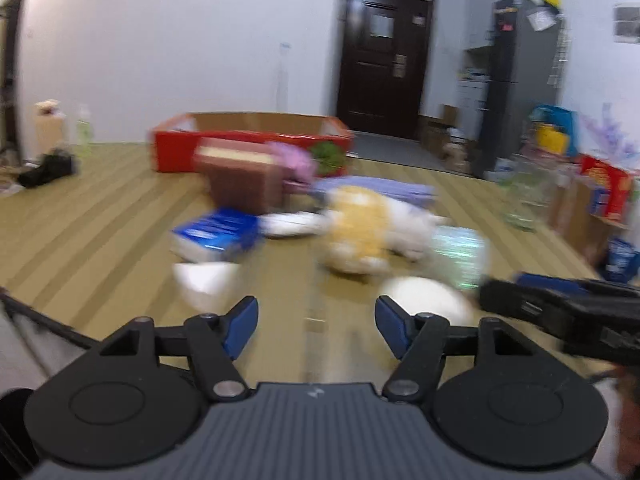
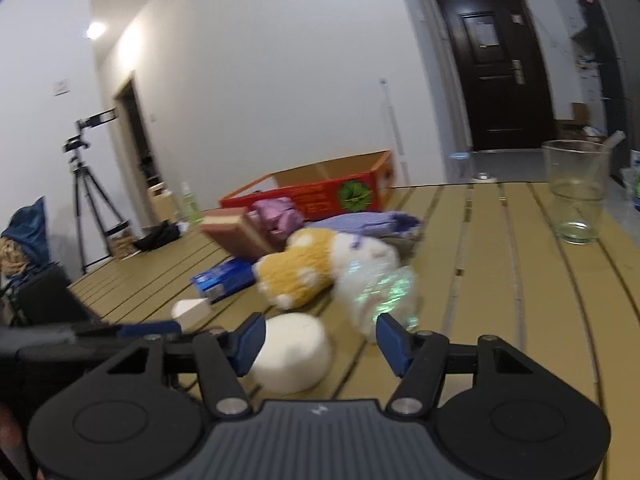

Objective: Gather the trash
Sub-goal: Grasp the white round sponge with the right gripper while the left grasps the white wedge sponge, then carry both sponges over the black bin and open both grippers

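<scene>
Item: your left gripper [image 1: 316, 326] and right gripper [image 2: 320, 340], both part-open and empty (blurred), poised over the white lump [image 2: 292, 354], likely trash.

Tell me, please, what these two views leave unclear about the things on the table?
- Blue box: print unreadable, motion blur, left wrist view.
- White lump: near side hidden behind the right gripper; contact unclear.
- Red cardboard box: contents hidden by its wall, both views.
- Shiny wrapper: what it is, blurred.
</scene>
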